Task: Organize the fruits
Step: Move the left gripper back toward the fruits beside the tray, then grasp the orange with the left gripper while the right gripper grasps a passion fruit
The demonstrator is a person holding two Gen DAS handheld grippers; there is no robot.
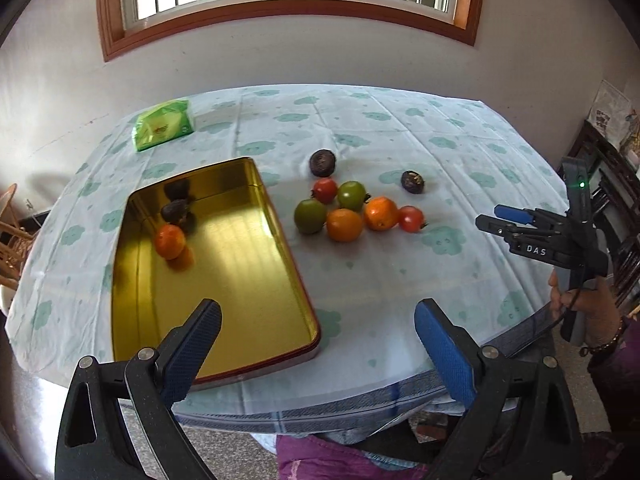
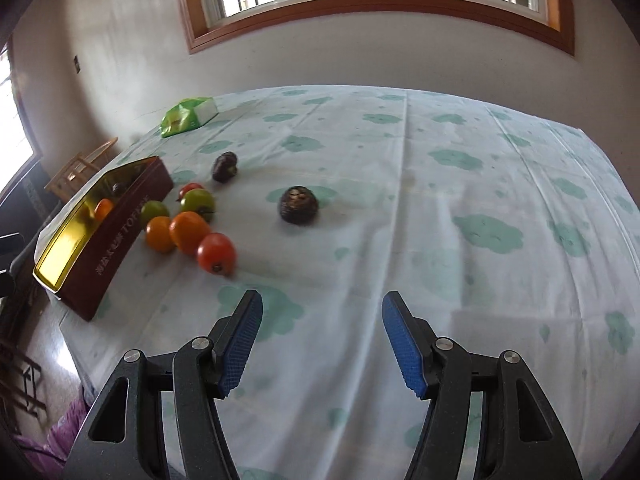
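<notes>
- Both grippers are empty right now. The left gripper [image 1: 318, 340] has its jaws spread wide with nothing between them, hovering over the near end of the gold tin [image 1: 280, 264]. The right gripper [image 2: 322, 344] is parted about halfway, also carrying nothing, out over bare tablecloth [image 2: 460, 240].
- Where the fruit is: one orange tomato [image 1: 170, 241] and a dark round fruit [image 1: 176, 212] already sit in the tin. The rest are on the cloth just right of it.
- That pile is a tight cluster: two green ones [image 1: 310, 216], two orange ones [image 1: 344, 225] and two red ones, most of them touching. Two more dark, wrinkly-looking fruits [image 2: 298, 205] lie a bit apart.
- My take on doing the next pick well: go for an outlier first. The red tomato [image 2: 216, 253] at the edge of the cluster, nearest the right gripper, looks easiest, or the loose dark one.
- Come down with a pad on either side, squeeze gently. These look smooth and round, so they'll probably roll or squirt out if nudged.
- Don't plow into the cluster, it'd likely scatter everything.
</notes>
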